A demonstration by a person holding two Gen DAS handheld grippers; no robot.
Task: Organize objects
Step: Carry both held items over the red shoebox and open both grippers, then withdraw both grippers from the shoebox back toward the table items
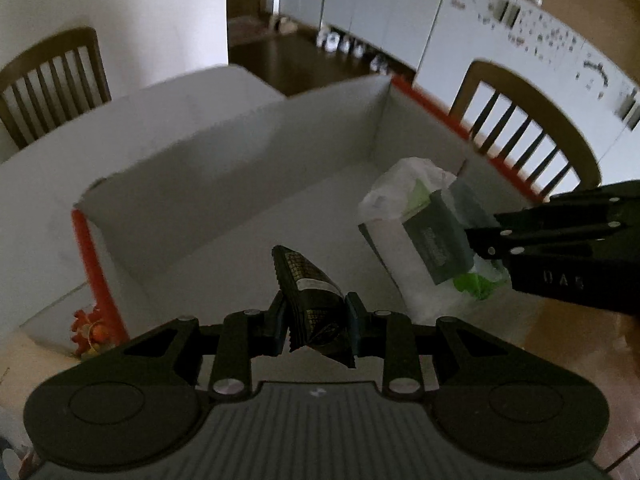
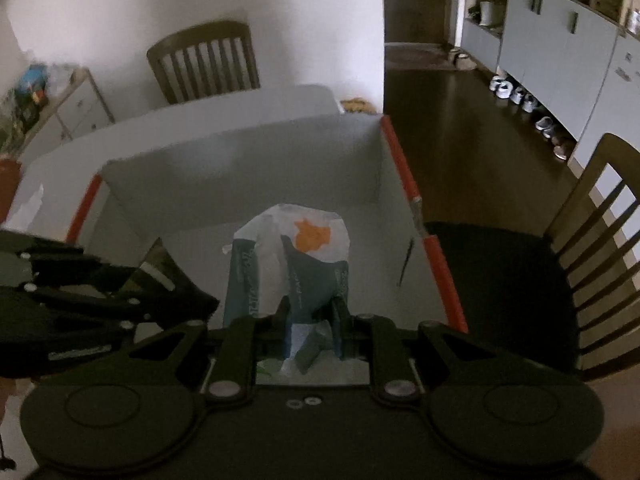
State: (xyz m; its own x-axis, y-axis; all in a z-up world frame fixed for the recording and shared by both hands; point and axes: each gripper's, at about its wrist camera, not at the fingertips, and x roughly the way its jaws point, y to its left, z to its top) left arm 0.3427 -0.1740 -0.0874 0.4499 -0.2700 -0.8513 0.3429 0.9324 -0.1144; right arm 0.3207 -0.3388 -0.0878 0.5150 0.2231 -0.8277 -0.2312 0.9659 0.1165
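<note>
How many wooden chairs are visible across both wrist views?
2: one slat-back chair against the white wall beyond the box, another right of it; more may sit off-frame.

- We see bare floor across the far half of the white box point(image 1: 248, 184), toward its far wall and far left corner.
- The white packet point(image 2: 296, 248) fills the box's right side, near its orange-edged right wall.
- The black pouch point(image 1: 310, 296) and the left gripper point(image 1: 316, 320) sit over the near edge.
- A wooden chair point(image 2: 600, 240) stands just beyond the right wall.
</note>
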